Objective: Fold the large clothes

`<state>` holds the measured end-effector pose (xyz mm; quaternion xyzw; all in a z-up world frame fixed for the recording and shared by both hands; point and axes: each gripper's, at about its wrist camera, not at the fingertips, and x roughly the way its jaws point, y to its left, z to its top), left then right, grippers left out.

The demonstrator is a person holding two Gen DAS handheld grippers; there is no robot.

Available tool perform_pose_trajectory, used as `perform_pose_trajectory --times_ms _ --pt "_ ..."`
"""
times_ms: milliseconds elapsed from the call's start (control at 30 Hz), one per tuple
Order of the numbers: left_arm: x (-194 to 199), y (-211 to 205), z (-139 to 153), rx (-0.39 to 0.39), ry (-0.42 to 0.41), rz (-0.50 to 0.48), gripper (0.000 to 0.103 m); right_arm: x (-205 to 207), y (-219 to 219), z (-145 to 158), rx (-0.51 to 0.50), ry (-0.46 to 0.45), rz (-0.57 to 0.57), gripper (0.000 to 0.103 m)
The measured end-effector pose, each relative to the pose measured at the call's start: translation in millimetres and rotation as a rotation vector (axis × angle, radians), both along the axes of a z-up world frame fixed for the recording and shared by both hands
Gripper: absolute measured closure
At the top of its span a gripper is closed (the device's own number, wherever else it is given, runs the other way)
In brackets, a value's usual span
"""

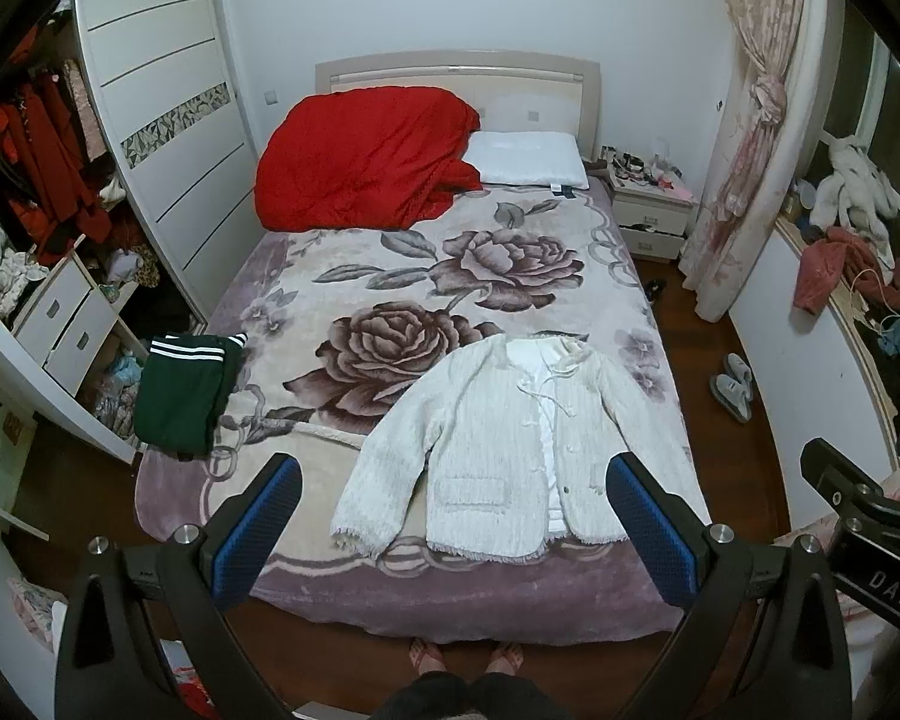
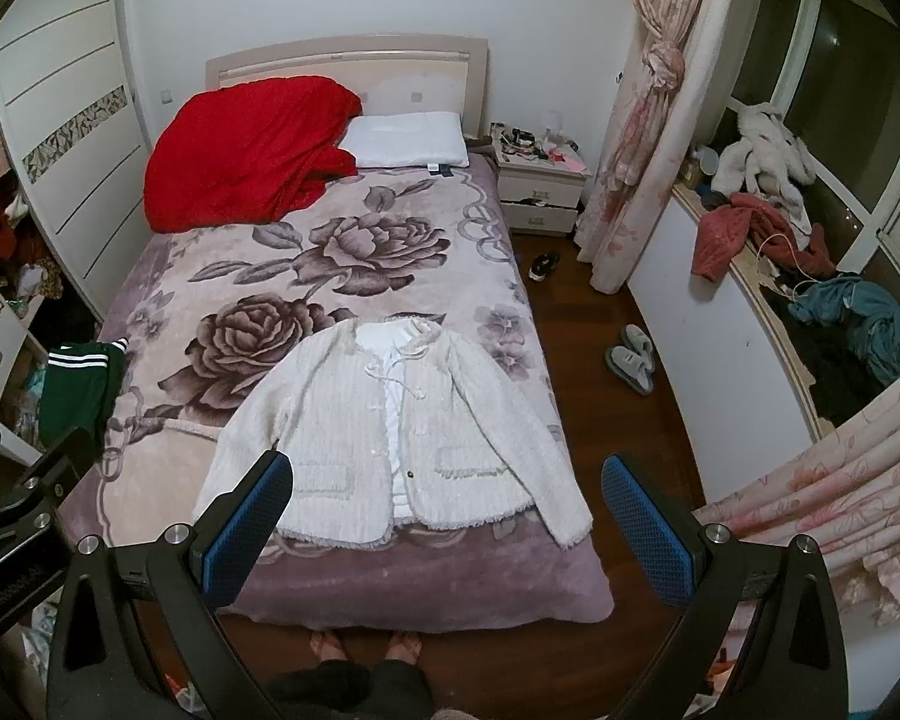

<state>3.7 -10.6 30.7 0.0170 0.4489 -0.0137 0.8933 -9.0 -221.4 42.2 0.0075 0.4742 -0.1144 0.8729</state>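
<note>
The white jacket lies flat, front up and sleeves spread, near the foot of the bed. The left hand-held gripper and right hand-held gripper both hang above it, jaws wide apart and empty. To start well, I'd judge each should come down on a sleeve cuff, pinch only that layer, and carry it inward across the chest, keeping the folded green garment out of the way

White wardrobe, bed, dark wooden floor.
</note>
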Motion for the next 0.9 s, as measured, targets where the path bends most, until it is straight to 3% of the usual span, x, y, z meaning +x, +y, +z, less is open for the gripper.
perform_pose_trajectory --times_ms 467,567,900 --pt "-2 1 0 -0.001 -0.005 -0.002 0.000 -3 3 1 -0.002 -0.007 -0.002 0.000" --pt "-2 0 0 -0.002 -0.005 -0.001 0.000 10 1 24 -0.003 -0.009 -0.003 0.000" --pt "-3 0 1 -0.004 -0.006 -0.002 0.000 13 -1 28 -0.003 -0.009 0.000 0.000"
